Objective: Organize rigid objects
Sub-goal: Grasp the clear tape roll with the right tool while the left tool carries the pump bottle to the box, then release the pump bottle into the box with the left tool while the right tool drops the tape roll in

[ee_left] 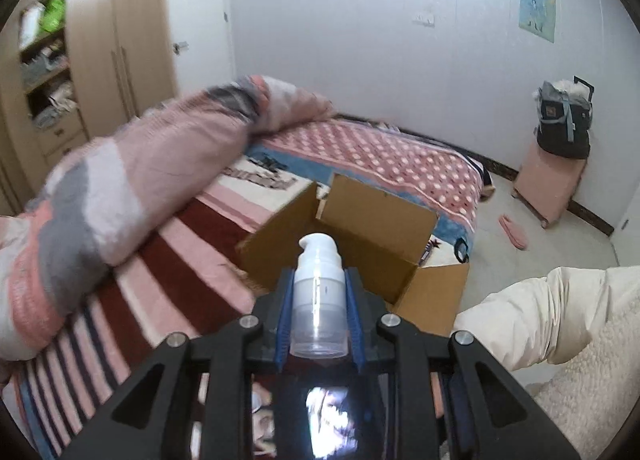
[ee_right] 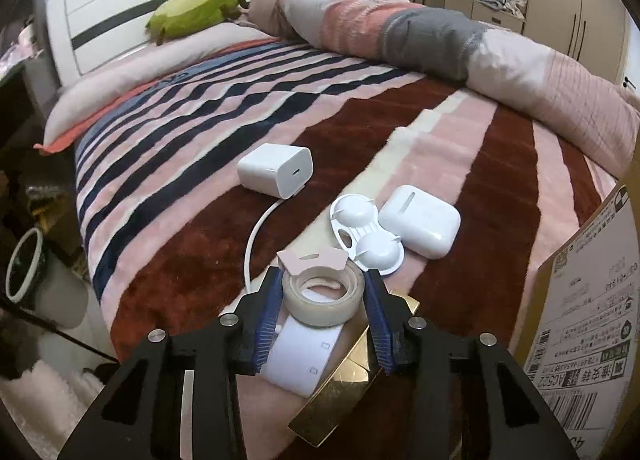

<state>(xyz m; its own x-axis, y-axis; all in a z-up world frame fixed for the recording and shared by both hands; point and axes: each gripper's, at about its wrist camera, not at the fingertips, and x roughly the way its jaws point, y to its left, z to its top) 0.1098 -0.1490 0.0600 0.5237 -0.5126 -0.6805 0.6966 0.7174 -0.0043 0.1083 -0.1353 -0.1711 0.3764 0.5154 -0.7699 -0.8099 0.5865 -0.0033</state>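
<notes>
A: Left claw (ee_left: 319, 314)?
B: Clamped on the pump bottle (ee_left: 318, 296) at lower centre; the open cardboard box (ee_left: 360, 227) sits beyond it on the bed (ee_left: 168, 260).
A: Right claw (ee_right: 323, 300)?
B: Its blue pads touch both sides of the tape roll (ee_right: 323, 298). Beyond, mid-frame, lie the earbud case (ee_right: 420, 219) and, farther off, the charger (ee_right: 276, 170).

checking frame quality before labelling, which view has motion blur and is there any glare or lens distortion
Left wrist view: the rolled quilt and wardrobe are smeared by motion blur, while the pump bottle in the left gripper stays sharp; glare washes the upper wall. Right wrist view: mostly sharp, the tape roll and earbud case are crisp. Both views show fisheye bending and dark corners.
</notes>
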